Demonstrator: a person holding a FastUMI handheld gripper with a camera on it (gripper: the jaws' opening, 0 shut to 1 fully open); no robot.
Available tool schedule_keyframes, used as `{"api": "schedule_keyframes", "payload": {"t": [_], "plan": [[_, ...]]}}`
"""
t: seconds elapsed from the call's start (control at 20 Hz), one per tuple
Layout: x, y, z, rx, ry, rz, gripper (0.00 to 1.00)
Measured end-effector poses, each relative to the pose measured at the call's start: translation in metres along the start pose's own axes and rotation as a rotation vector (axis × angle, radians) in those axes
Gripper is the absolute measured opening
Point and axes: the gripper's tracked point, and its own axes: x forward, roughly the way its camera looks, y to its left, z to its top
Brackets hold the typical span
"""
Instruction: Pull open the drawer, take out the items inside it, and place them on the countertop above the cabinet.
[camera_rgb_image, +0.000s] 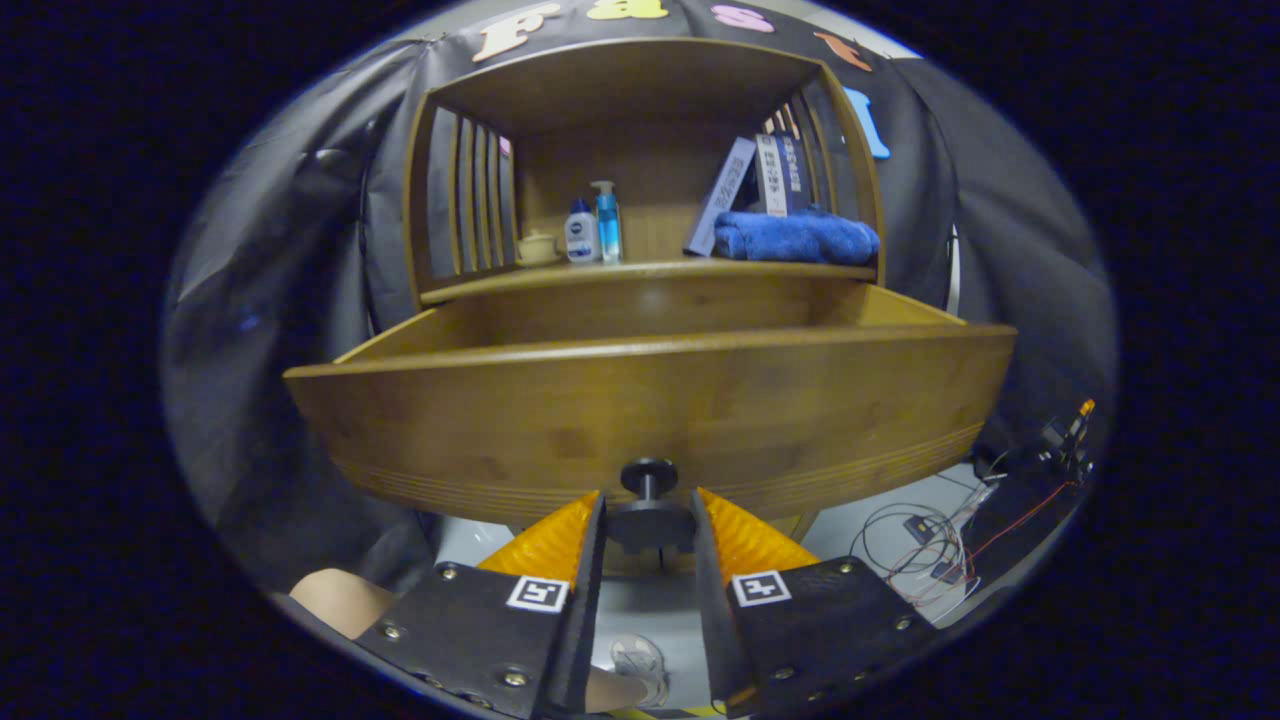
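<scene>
Low in the middle of the frame, your fingers (648, 525) are closed on the drawer (650, 420)'s round knob (649, 478), the one sound hold on that stiff, weighty-looking wooden front (already pulled well out below the counter (650, 268)), so draw straight back.

The gripper (648, 520) has the drawer knob (649, 478) between its fingers, both pressing on the knob's wider base. The drawer (640, 400) stands pulled out from the cabinet, its front panel just ahead of the fingertips. Beyond and above the drawer lies the countertop (650, 268). On it, to the left, sit a small pot (537, 249), a lotion bottle (581, 231) and a pump bottle (607, 222) in a row. To the right, a folded towel (795, 237) lies before leaning books (760, 185). Loose cables (930, 540) lie on the floor, right of the fingers.
</scene>
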Motion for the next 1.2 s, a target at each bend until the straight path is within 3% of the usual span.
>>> {"api": "schedule_keyframes", "payload": {"t": [0.05,0.3,0.65,0.85,1.2], "plan": [[-0.01,-0.001,0.012,-0.018,-0.021,0.0,0.46],[-0.032,0.006,0.096,-0.042,-0.12,0.033,0.45],[0.033,0.017,0.159,-0.159,-0.068,0.082,0.45],[0.09,0.015,0.134,-0.152,0.141,0.093,0.45],[0.134,-0.002,0.053,-0.199,0.532,0.065,0.46]]}}
